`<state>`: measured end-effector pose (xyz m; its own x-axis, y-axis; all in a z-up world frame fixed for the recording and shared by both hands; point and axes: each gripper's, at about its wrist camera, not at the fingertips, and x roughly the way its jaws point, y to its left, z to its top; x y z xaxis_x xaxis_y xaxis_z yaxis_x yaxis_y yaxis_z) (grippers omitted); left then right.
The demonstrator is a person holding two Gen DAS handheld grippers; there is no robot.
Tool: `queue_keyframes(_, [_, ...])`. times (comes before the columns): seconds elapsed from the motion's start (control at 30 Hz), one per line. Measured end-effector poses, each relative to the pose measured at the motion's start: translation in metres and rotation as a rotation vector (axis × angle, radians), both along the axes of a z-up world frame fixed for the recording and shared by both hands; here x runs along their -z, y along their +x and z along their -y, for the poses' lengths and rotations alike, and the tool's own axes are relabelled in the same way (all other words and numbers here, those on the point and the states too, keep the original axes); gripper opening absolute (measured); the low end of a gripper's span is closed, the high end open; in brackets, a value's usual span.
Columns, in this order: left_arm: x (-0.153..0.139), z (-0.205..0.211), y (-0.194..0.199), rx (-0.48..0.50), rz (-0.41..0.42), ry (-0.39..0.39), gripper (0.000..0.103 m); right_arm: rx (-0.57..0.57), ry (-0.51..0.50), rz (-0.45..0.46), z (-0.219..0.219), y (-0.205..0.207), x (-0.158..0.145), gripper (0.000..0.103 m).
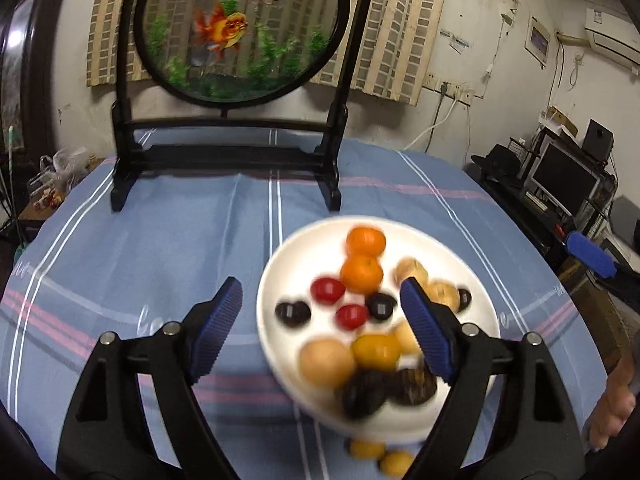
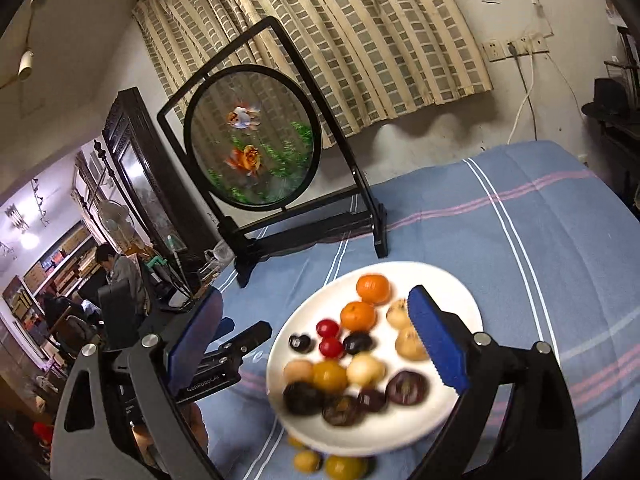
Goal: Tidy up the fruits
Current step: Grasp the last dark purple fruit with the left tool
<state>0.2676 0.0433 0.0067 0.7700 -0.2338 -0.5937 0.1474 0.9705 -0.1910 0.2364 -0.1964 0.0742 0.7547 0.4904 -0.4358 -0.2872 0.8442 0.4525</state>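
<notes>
While both our jaws gape wide, holding nothing, we see the white plate (image 1: pixel 280 276) of fruit near the worktop's (image 1: pixel 140 248) front edge.

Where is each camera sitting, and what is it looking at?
Left wrist: rides on the left gripper, looking forward and down at the white plate of fruit and the goldfish screen; its own open jaws show, plus the right gripper at the right edge.
Right wrist: rides on the right gripper, looking down at the plate from the right side; its open jaws show, and the left gripper beside it.
Shared: plate, fruit, goldfish screen, blue tablecloth.
</notes>
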Motion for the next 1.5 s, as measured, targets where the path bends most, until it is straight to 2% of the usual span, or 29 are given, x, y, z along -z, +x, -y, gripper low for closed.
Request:
queue_keyframes(0.1, [0.007, -0.002, -0.027, 0.008, -0.014, 0.010, 0.085, 0.005, 0.006, -0.018, 0.007, -0.024, 0.009, 0.095])
queue_keyframes(0.2, [0.015, 0.002, -0.061, 0.041, -0.004, 0.030, 0.090, 0.017, 0.029, -0.053, 0.022, -0.045, 0.036, 0.096])
queue_keyframes(0.37, [0.044, 0.023, -0.106, 0.089, -0.026, 0.161, 0.091, 0.096, 0.089, -0.185, 0.058, -0.051, 0.076, 0.096])
queue_keyframes(0.47, [0.055, 0.040, -0.120, 0.139, -0.033, 0.227, 0.091, 0.115, 0.207, -0.257, 0.077, -0.046, 0.088, 0.096])
queue_keyframes(0.53, [0.059, 0.048, -0.123, 0.162, -0.028, 0.269, 0.091, 0.132, 0.248, -0.279, 0.083, -0.045, 0.091, 0.096])
queue_keyframes(0.73, [0.075, 0.066, -0.120, 0.221, -0.080, 0.343, 0.091, 0.124, 0.244, -0.277, 0.079, -0.046, 0.087, 0.096])
queue_keyframes(1.1, [0.082, 0.067, -0.114, 0.235, -0.127, 0.328, 0.089, 0.117, 0.260, -0.319, 0.079, -0.045, 0.095, 0.096])
queue_keyframes(1.3, [0.084, 0.070, -0.114, 0.268, -0.142, 0.319, 0.074, 0.115, 0.262, -0.334, 0.079, -0.044, 0.097, 0.096])
queue_keyframes(1.33, [0.085, 0.072, -0.114, 0.277, -0.146, 0.316, 0.068, 0.113, 0.262, -0.335, 0.078, -0.045, 0.097, 0.096])
queue_keyframes(1.43, [0.086, 0.075, -0.116, 0.305, -0.145, 0.308, 0.042, 0.111, 0.255, -0.337, 0.077, -0.044, 0.097, 0.096])
queue_keyframes(1.5, [0.085, 0.078, -0.119, 0.296, -0.127, 0.341, 0.042, 0.112, 0.252, -0.341, 0.077, -0.043, 0.098, 0.096])
